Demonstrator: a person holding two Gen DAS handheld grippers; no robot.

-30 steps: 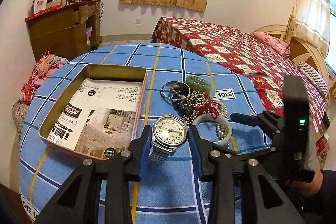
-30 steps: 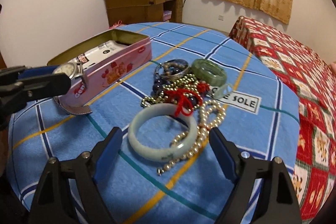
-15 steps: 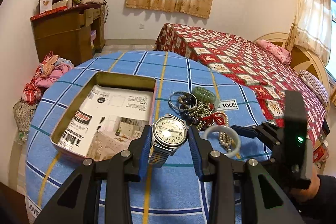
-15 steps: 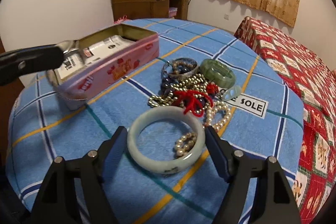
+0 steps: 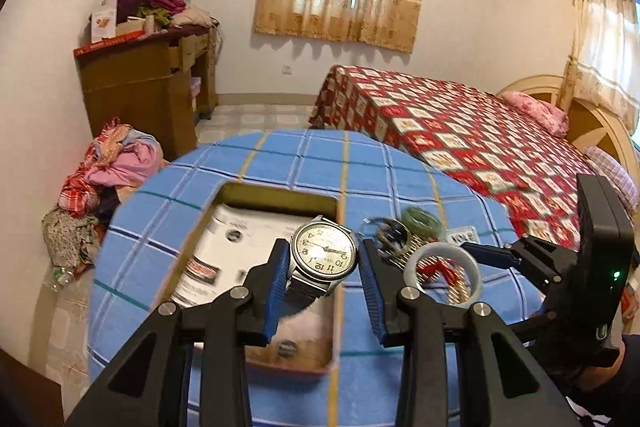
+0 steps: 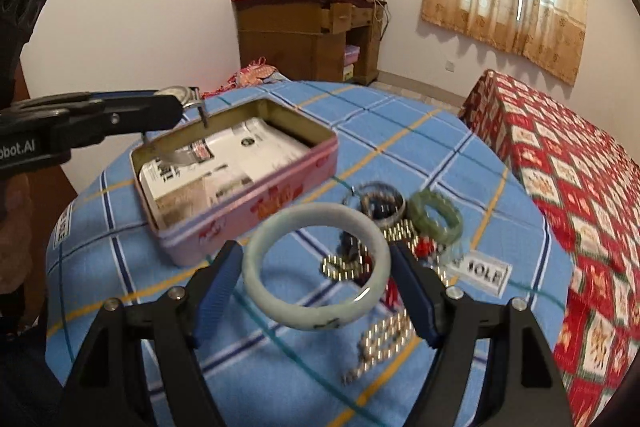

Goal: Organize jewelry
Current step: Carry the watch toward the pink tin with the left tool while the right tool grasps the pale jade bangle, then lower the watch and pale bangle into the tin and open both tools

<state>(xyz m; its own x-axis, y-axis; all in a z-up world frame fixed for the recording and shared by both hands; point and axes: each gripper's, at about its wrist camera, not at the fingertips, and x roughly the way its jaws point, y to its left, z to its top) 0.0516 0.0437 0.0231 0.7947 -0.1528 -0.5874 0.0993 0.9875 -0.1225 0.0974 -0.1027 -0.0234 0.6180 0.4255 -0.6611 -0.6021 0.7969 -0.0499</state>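
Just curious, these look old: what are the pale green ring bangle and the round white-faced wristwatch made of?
The pale green bangle, clamped in the right gripper, looks like polished jade or a glass imitation: milky, translucent, glossy rim. The wristwatch, clamped in the left gripper, seems silver-toned metal: shiny case and ribbed, probably metal, band, with a clear cover over the dial.

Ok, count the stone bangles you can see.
2: the pale bangle gripped in the right gripper above the table, the dark green bangle lying on the tablecloth. The bead pile may hide more.
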